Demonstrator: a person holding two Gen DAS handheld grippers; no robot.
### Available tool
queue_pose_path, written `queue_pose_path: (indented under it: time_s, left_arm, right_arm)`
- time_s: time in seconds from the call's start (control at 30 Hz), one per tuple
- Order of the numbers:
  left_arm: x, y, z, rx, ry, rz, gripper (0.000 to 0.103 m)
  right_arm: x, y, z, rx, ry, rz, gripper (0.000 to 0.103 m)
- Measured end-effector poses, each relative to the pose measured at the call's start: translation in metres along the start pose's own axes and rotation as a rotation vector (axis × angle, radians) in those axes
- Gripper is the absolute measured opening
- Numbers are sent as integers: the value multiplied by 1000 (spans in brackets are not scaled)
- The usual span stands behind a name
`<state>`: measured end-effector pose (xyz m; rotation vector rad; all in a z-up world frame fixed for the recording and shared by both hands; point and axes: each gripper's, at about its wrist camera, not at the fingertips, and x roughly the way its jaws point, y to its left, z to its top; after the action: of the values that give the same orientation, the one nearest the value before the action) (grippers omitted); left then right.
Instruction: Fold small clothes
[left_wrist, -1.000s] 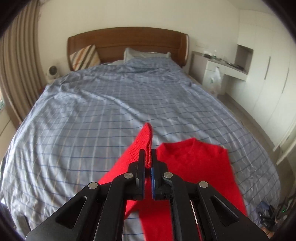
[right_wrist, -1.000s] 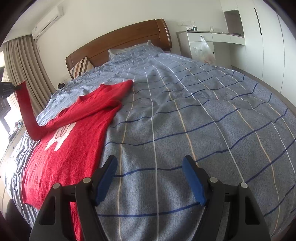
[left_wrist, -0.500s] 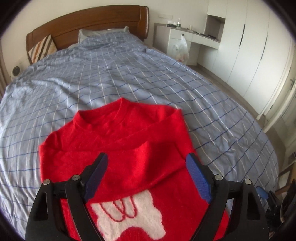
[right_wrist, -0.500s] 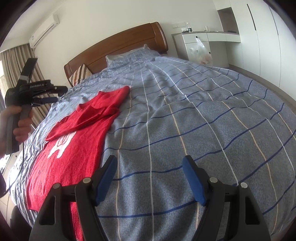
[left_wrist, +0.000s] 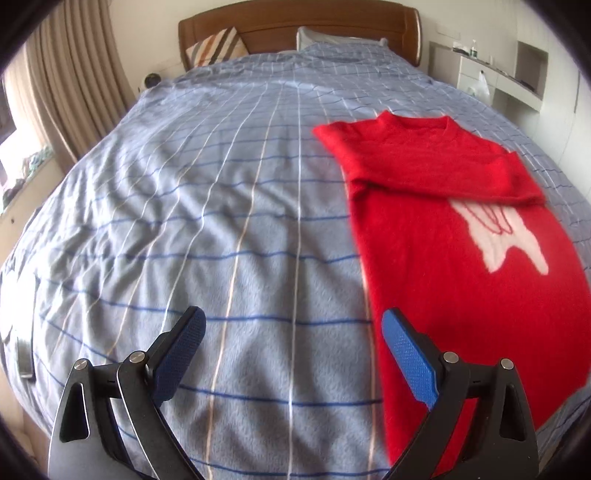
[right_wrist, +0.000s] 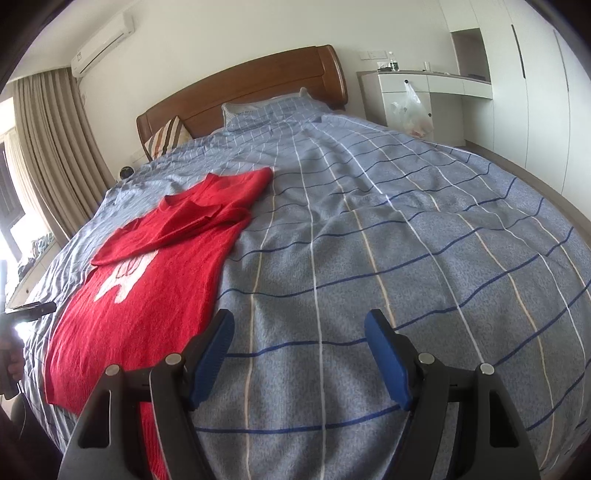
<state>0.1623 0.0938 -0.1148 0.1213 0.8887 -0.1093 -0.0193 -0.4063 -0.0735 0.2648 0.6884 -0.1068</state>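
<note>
Left wrist view: we hold both grippers (left_wrist: 291, 354) (right_wrist: 298, 356) released beside the red sweater (left_wrist: 454, 236), sleeves folded in, hem fold next.

Blue checked bed (left_wrist: 229, 229) — red sweater (left_wrist: 454, 236) lying flat, sleeves folded across.

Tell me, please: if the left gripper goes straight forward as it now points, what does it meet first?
Probably the blue checked bedspread. The left gripper is open over bare cover; the red sweater lies to its right.
</note>
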Motion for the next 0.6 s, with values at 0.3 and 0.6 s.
queue_pose_path:
  time_s: [0.3, 0.6]
  left_arm:
    - [5, 13, -48, -126, -75, -6, 100]
    - [12, 12, -56, -110, -102, 18, 102]
  right_arm:
    - [5, 11, -8, -48, 18, -50, 73]
    - [20, 4, -14, -4, 65, -90, 74]
